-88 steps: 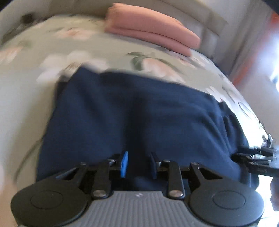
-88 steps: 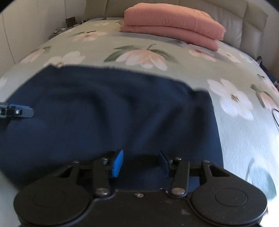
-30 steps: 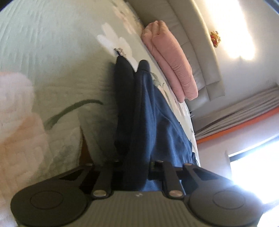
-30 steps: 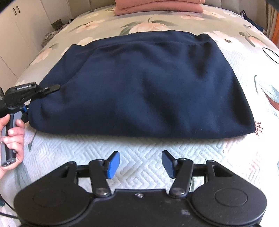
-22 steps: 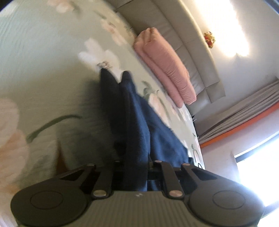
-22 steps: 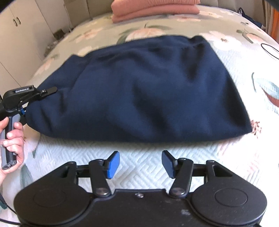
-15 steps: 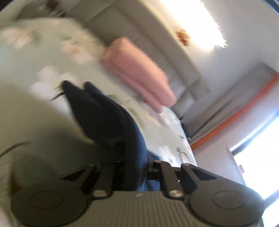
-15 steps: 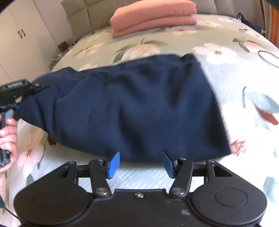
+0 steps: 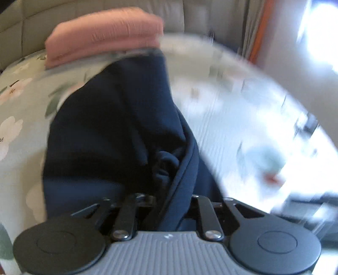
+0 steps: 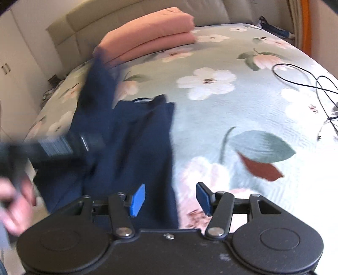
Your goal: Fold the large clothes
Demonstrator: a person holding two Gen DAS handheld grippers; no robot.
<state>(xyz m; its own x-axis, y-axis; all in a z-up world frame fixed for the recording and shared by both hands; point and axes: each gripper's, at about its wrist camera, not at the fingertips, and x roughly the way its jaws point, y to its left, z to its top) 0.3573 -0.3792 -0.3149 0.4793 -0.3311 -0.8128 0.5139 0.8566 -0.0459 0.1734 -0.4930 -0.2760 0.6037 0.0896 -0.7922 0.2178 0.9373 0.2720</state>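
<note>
A navy garment (image 9: 109, 131) lies on the floral bedspread (image 10: 232, 105), one side lifted and carried over the rest. My left gripper (image 9: 166, 203) has a fold of it between its jaws; the jaws are opening and the cloth hides the pads. In the right wrist view the same left gripper (image 10: 63, 146) is a blur above the garment (image 10: 139, 148), with a person's hand (image 10: 14, 203) on its handle. My right gripper (image 10: 171, 198) hovers open over the garment's near right edge with nothing gripped; its blue pads (image 10: 137, 200) stand well apart.
A folded pink blanket (image 10: 152, 40) lies at the head of the bed against the padded headboard (image 10: 126, 14). A thin black cable (image 10: 306, 78) loops on the bedspread at the right. White cupboards (image 10: 12, 63) stand at the left, curtains at the far right.
My left gripper has swung across with the garment's left side, rolled upright and risen, doubling the cloth over itself. My right gripper slid toward the garment's right edge, still open.
</note>
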